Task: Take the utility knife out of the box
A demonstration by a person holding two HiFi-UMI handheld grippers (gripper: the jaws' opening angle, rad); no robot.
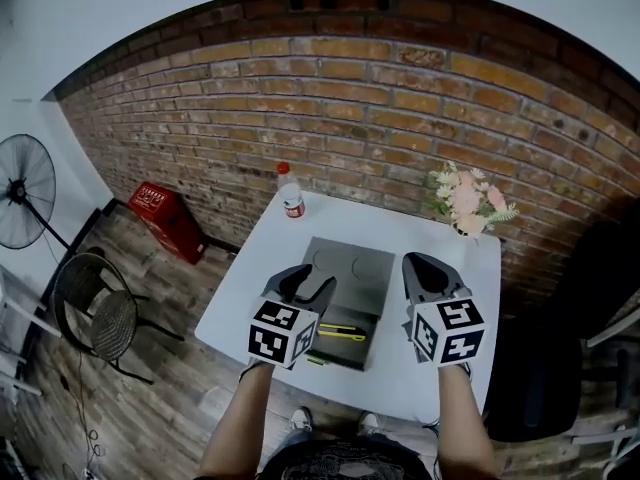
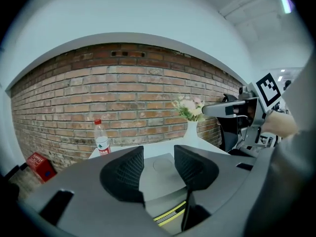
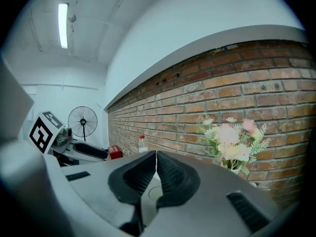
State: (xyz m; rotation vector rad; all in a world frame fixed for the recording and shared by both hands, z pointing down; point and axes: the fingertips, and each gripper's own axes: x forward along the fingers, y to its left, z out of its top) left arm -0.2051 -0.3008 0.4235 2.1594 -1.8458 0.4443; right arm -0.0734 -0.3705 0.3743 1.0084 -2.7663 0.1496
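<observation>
An open grey box (image 1: 349, 270) lies in the middle of the white table (image 1: 455, 363). The yellow-and-black utility knife (image 1: 342, 332) rests in its near tray. In the left gripper view a yellow strip of the knife (image 2: 171, 214) shows below the jaws, with the box lid (image 2: 160, 170) behind them. My left gripper (image 1: 312, 280) hovers over the box's left side, open, nothing between its pads (image 2: 159, 155). My right gripper (image 1: 427, 266) hangs over the box's right edge, shut and empty, its pads touching at the tips (image 3: 156, 158).
A water bottle (image 1: 291, 197) stands at the table's far left corner and a vase of flowers (image 1: 465, 200) at the far right. A brick wall runs behind. On the floor at left are a red crate (image 1: 165, 218), a fan (image 1: 22, 190) and a wire chair (image 1: 100, 313).
</observation>
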